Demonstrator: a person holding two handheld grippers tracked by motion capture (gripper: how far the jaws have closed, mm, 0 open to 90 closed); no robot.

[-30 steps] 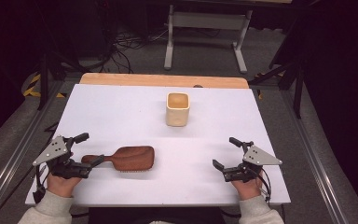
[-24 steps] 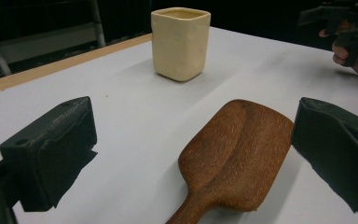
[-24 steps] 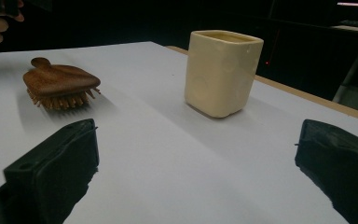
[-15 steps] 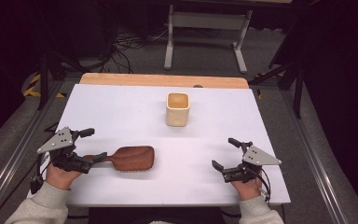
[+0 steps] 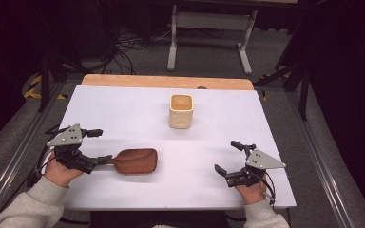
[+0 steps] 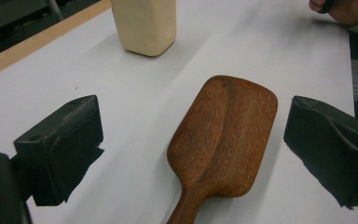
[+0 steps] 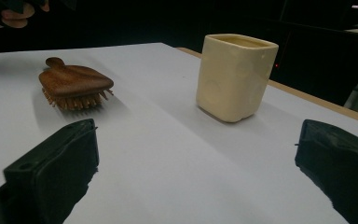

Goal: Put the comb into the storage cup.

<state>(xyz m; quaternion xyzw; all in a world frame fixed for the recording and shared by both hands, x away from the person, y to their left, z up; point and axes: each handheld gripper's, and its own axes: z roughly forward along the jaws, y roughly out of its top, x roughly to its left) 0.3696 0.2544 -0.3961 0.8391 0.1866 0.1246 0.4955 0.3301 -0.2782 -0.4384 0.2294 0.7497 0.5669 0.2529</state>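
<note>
High view: the brush (image 5: 135, 160) lies bristles-down on the desk (image 5: 123, 109), its handle between the open left gripper (image 5: 96, 149) jaws, which have just been closing slightly without pressing on it. The right gripper (image 5: 227, 159) rests open, well apart, near the cup (image 5: 181, 110).

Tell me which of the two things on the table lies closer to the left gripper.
The wooden hairbrush: its handle runs in between the open jaws of the left gripper. The cream cup stands farther off, toward the table's far edge.

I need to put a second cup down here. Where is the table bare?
Bare: the strip between the cream cup and the right gripper, and the far left corner of the table. Crowded: near left, where the left gripper straddles the hairbrush handle.
</note>
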